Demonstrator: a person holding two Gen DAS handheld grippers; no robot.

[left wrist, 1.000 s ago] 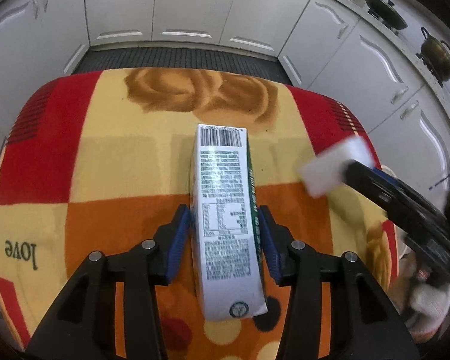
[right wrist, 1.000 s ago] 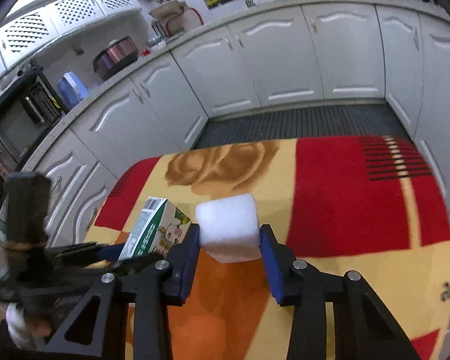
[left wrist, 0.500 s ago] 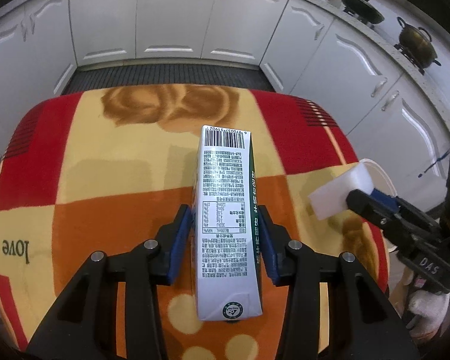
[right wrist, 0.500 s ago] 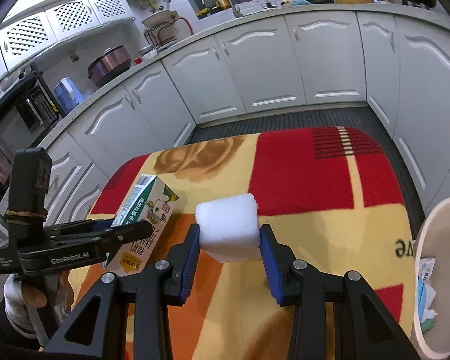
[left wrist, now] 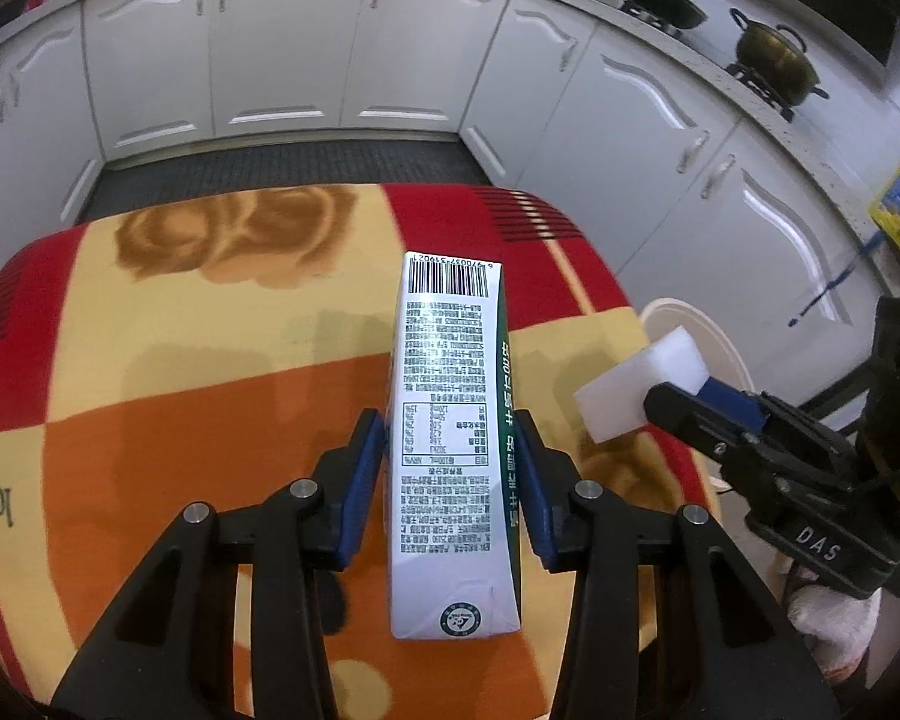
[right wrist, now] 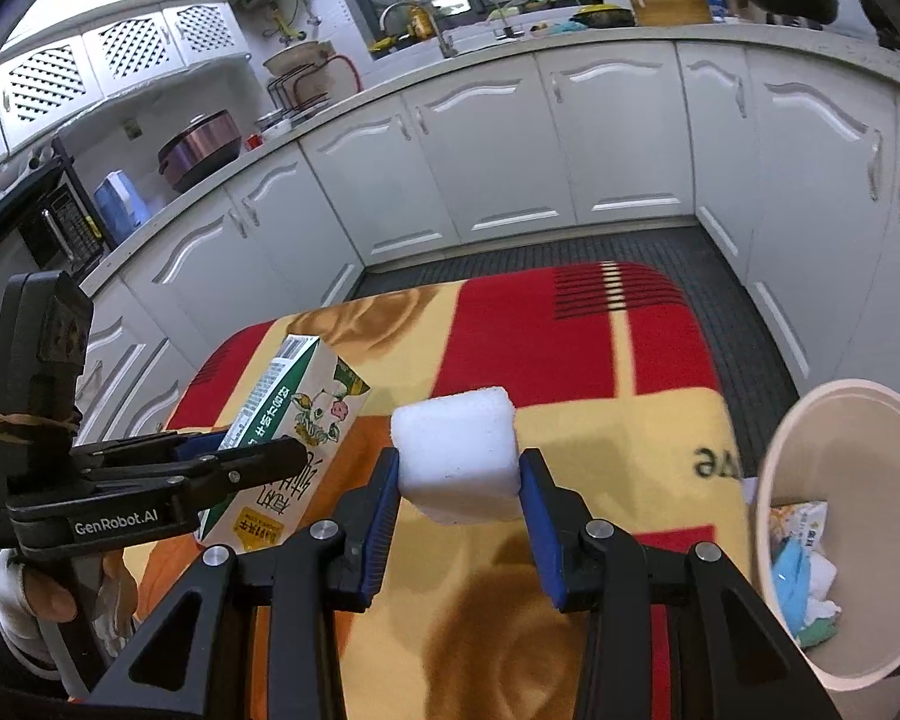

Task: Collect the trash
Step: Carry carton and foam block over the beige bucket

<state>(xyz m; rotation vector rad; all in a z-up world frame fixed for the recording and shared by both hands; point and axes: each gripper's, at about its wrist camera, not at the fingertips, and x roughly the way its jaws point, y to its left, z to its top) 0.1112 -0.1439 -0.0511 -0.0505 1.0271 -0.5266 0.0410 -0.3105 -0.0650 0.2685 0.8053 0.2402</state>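
My left gripper (left wrist: 450, 456) is shut on a white and green drink carton (left wrist: 450, 420) and holds it above the red, yellow and orange cloth (left wrist: 180, 360). My right gripper (right wrist: 459, 480) is shut on a white foam block (right wrist: 456, 456) held above the cloth's right part. The foam block (left wrist: 642, 384) and right gripper (left wrist: 690, 408) also show in the left wrist view, in front of the bin rim. The carton (right wrist: 294, 426) and left gripper (right wrist: 246, 456) show in the right wrist view at left. A cream round trash bin (right wrist: 840, 540) stands beside the table at right, with crumpled wrappers inside.
White kitchen cabinets (right wrist: 510, 150) surround the table on all far sides, with a dark ribbed floor mat (right wrist: 540, 252) between. Pots (left wrist: 774, 54) sit on the stove at far right. The bin's rim (left wrist: 690, 312) shows just past the table's right edge.
Both grippers have swung to the right with their loads. The trash bin has come into view and the foam block is now close to its rim.
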